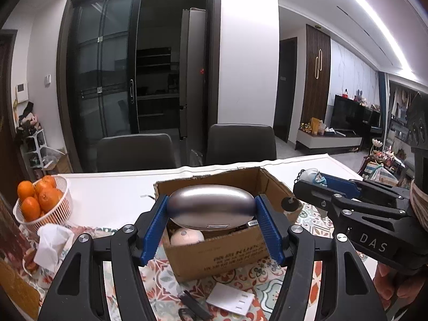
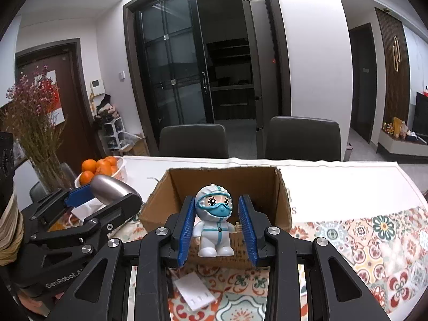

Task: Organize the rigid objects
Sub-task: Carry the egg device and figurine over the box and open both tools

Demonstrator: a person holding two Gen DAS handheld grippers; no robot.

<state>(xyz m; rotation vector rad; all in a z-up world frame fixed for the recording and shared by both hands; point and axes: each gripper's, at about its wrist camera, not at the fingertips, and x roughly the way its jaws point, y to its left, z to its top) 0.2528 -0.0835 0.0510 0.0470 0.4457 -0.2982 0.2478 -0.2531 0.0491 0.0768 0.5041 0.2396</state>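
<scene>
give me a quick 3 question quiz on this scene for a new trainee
1. True or false: the left gripper holds the silver oval case above the cardboard box.
2. What does the right gripper hold? A) an orange B) a toy figure in a protective suit C) a white card
3. Fill in: the oranges sit in a white ____ on the table's left side.

Key
1. True; the case is pinched between both blue pads over the open box.
2. B; the toy figure stands upright between the pads.
3. basket.
</scene>
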